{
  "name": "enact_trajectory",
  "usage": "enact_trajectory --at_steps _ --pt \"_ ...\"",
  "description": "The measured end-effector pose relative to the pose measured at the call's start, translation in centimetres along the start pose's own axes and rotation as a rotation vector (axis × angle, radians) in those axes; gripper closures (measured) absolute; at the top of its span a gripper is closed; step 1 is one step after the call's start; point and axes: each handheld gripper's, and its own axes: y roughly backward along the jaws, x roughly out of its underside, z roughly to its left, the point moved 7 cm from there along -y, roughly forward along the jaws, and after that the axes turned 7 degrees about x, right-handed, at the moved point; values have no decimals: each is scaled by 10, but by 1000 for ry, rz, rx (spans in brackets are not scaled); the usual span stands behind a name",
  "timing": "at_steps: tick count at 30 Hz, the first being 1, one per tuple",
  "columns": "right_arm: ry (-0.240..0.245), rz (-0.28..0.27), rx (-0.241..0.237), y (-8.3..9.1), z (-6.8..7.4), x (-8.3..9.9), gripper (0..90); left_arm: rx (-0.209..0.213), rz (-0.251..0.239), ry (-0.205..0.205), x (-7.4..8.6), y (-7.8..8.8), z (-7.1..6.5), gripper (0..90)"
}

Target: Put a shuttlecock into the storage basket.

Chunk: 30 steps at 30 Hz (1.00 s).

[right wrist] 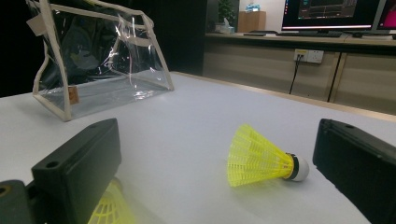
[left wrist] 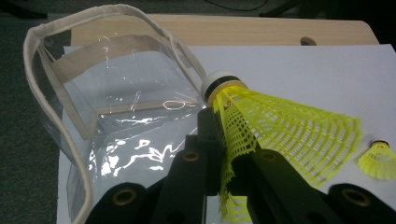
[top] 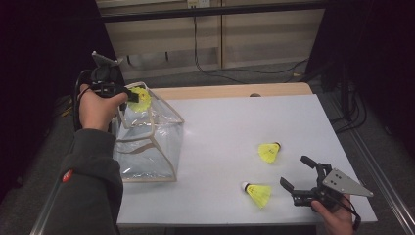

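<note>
My left gripper [top: 128,95] is held over the mouth of a clear bag [top: 147,147] with beige trim, at the table's left. It is shut on the skirt of a yellow shuttlecock [left wrist: 289,126], whose white cork points away over the bag [left wrist: 116,116]. My right gripper [top: 294,171] rests low at the near right, jaws wide open with nothing in them. One yellow shuttlecock [top: 269,152] lies ahead of it, seen between the open jaws [right wrist: 261,156]. A second shuttlecock [top: 258,193] lies beside its left jaw [right wrist: 109,207].
A white sheet [top: 220,127] covers the wooden table, whose far edge [top: 235,90] shows bare wood. Cabinets and trailing cables [top: 215,68] stand beyond it. A person's sleeve [top: 93,171] runs along the left side next to the bag.
</note>
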Motion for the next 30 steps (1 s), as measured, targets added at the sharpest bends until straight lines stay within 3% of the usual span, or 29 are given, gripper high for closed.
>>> enact_trajectory --at_steps 30 --pt "2 0 3 0 0 0 8 -33 6 34 6 -9 22 873"
